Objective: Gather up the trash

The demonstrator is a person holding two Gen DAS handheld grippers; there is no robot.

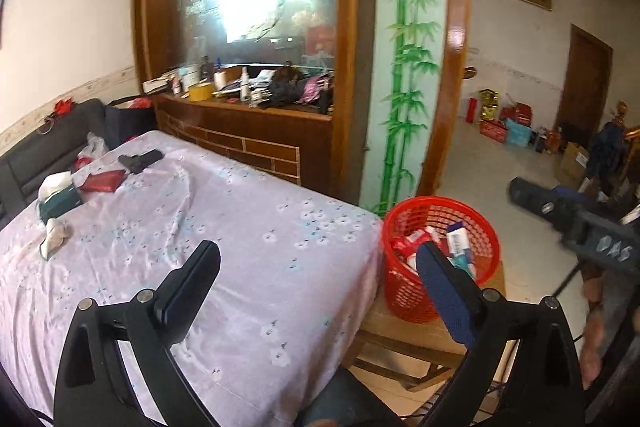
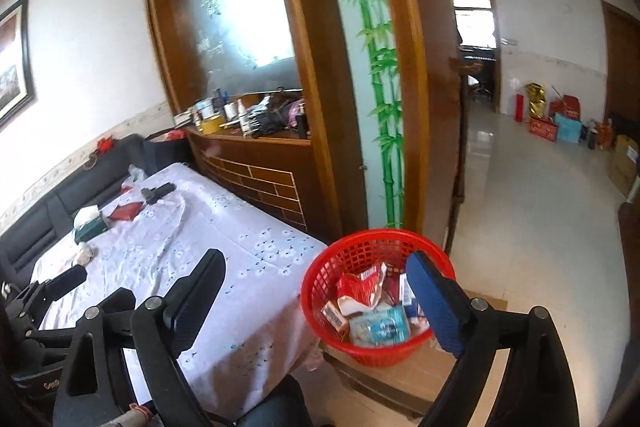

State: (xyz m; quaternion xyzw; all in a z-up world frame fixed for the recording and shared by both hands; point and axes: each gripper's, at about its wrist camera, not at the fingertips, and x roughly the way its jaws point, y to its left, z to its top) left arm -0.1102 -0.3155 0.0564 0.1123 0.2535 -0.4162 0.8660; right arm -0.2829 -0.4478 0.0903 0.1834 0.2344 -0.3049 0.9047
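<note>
White crumpled tissue [image 1: 54, 235] lies on the far left part of the table [image 1: 248, 267], on its pale flowered cloth, just in front of a green tissue box [image 1: 60, 201] with a white sheet sticking up; a flat red packet [image 1: 102, 181] lies just beyond, near a dark object whose kind I cannot tell. The wad looks very light, soft and crushable, so it should give under any pinch; I judge the best hold is across its bulkiest fold, pads closing low so the cloth is not caught. The red packet looks thin and stiffer, likely slick, best taken by an edge. The red mesh basket [image 2: 378, 303] stands on a low wooden stand just beside the table's right corner, already holding wrappers and cartons. The left tool [image 1: 316, 275] hangs above the near table with fingers spread wide, empty; the right tool [image 2: 316, 287] is likewise wide apart and empty, over the basket side.
</note>
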